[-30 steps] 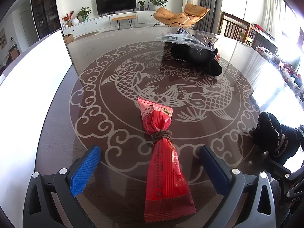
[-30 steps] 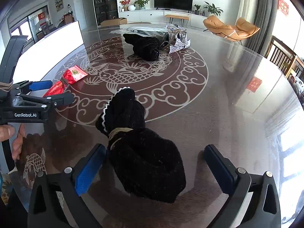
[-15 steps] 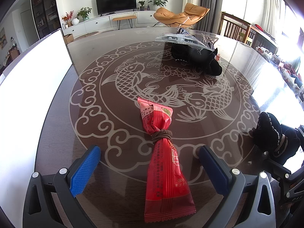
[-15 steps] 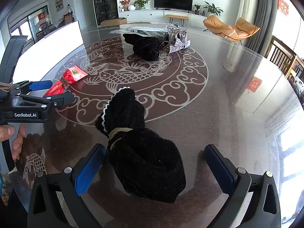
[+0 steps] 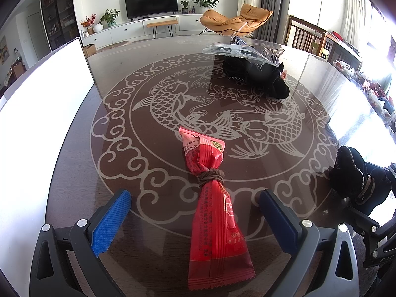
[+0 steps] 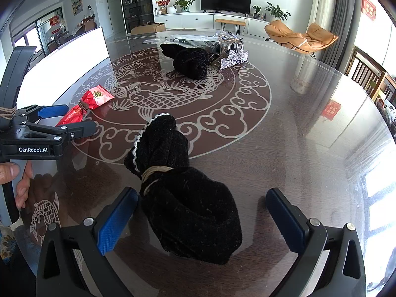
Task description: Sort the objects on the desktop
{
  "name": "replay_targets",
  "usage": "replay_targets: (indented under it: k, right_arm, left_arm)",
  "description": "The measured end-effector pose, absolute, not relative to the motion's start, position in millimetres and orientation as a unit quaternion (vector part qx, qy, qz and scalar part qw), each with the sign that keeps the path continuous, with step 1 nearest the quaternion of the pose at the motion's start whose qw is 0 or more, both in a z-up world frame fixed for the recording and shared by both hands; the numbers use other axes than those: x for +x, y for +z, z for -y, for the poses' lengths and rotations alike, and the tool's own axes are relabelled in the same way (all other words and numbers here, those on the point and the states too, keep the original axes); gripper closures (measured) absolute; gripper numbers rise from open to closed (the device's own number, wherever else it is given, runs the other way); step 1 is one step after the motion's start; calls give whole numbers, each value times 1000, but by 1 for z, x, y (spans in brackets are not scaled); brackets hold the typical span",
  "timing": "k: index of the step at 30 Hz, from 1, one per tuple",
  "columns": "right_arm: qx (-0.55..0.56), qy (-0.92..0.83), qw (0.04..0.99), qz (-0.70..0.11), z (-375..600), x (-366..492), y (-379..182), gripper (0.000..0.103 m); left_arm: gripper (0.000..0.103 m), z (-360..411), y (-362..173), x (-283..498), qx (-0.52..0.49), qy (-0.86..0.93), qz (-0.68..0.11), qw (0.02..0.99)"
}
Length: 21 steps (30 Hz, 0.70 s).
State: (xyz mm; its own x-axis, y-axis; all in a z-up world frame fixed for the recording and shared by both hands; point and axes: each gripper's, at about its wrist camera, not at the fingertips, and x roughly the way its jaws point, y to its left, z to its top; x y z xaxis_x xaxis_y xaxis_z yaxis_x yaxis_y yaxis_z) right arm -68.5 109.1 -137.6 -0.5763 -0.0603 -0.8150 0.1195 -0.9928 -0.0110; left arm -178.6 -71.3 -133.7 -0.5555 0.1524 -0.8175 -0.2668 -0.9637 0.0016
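A red snack packet, tied round its middle with a brown band, lies flat on the glass table between the wide-apart fingers of my left gripper, which is open and does not touch it. A black velvet pouch, tied with a tan band, lies between the fingers of my right gripper, also open. The right wrist view shows the red packet and the left gripper at the left. The black pouch appears at the right edge of the left wrist view.
A second black pouch lies at the far side of the table, beside clear plastic packaging and a silver foil item. A white panel stands along the left. A hand holds the left gripper's handle. Wooden chairs stand beyond the table.
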Motion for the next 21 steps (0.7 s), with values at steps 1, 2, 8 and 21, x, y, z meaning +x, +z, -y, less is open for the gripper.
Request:
replay_targets:
  k: [1,2,8,21]
  right_arm:
    - [457,-887,51,-32,-109,-68,-138,0]
    - [457,-887,51,-32,-109,-68,-138,0]
    - [457,-887,51,-32,-109,-68,-138,0]
    - [457,-887,51,-32,-109,-69,-138,0]
  left_arm:
    - [0,72,-134,-178,-456,880,-63,119]
    - [0,71,-134,-179,-456,880,-64,119]
    - [0,72,-133,-178,-456,880,-63,119]
    - [0,71,-133,-178,-456,880,-63,119]
